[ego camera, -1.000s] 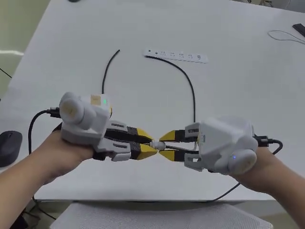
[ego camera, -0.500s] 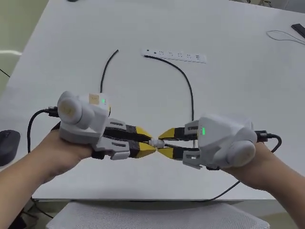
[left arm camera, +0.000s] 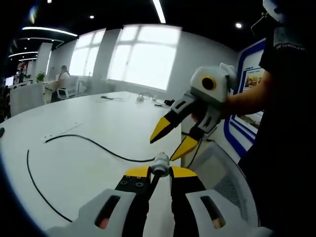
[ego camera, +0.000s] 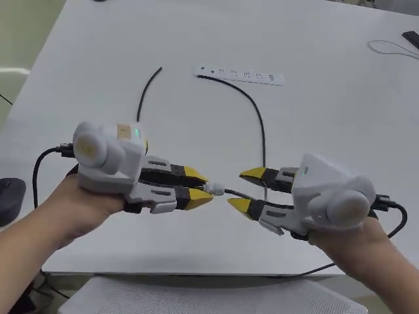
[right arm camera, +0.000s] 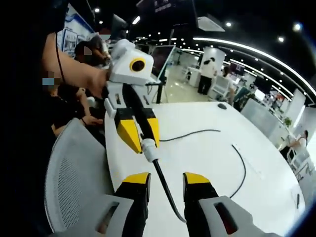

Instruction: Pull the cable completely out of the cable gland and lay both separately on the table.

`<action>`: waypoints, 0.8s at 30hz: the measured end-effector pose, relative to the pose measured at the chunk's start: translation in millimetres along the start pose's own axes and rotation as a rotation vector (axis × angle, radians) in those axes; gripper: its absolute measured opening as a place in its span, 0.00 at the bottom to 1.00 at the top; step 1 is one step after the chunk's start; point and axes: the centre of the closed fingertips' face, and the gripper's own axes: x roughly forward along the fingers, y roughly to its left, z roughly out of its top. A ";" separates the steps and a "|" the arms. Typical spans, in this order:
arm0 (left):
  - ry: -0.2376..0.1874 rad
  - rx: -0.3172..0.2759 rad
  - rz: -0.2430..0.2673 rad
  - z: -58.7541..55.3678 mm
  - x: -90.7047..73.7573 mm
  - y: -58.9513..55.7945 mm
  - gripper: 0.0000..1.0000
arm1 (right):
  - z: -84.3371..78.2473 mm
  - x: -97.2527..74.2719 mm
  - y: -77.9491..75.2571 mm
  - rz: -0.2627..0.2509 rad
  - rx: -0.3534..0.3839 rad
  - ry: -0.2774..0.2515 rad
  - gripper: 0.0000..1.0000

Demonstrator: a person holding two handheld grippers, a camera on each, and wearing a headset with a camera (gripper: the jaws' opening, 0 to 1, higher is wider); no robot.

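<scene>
My left gripper (ego camera: 201, 188) is shut on a small white cable gland (ego camera: 213, 190), held above the table's near edge. A black cable (ego camera: 245, 195) comes out of the gland and runs right, between the open jaws of my right gripper (ego camera: 237, 188), which stands a little apart from the gland. In the left gripper view the gland (left arm camera: 160, 162) sits at my fingertips, with the right gripper (left arm camera: 164, 148) open just beyond. In the right gripper view the cable (right arm camera: 163, 183) passes down between my right gripper's (right arm camera: 167, 177) spread jaws, untouched, from the gland (right arm camera: 149, 150) in the left gripper (right arm camera: 145, 144).
A white power strip (ego camera: 241, 75) lies at the back of the white table (ego camera: 327, 118), with black cable lengths (ego camera: 145, 95) curving across the middle. A dark mouse (ego camera: 10, 196) sits at the left edge. A grey mesh chair (ego camera: 196, 297) is just below the near edge.
My right gripper has opened and drawn back to the right, away from the gland, baring a short stretch of cable. The left gripper keeps its hold and has shifted slightly left.
</scene>
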 end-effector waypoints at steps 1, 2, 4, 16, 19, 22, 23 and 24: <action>-0.001 -0.004 0.003 0.6 0.1 0.4 0.15 | -1.8 0.8 -0.8 -0.015 -0.017 0.011 0.21; -0.001 -0.004 0.006 0.9 0.4 1.0 0.15 | -2.1 1.7 0.8 -0.014 -0.029 0.015 0.20; -0.002 -0.007 0.009 1.5 1.7 1.5 0.15 | -1.8 3.8 1.5 -0.028 -0.066 0.021 0.18; 0.001 -0.020 0.046 5.9 15.5 6.2 0.15 | 3.9 8.7 -2.9 -0.065 -0.150 0.012 0.03; 0.006 -0.022 0.057 8.2 18.3 7.1 0.15 | 2.5 7.1 -6.3 -0.067 -0.156 0.006 0.01; 0.018 -0.015 0.063 8.3 21.4 6.7 0.15 | 0.0 5.5 -8.3 -0.057 -0.158 0.005 0.00; 0.017 -0.015 0.066 8.5 22.1 7.2 0.15 | -0.6 4.5 -9.6 -0.056 -0.156 0.002 0.00; 0.015 -0.017 0.069 9.0 22.8 7.5 0.15 | -0.8 3.9 -10.2 -0.056 -0.155 0.000 0.00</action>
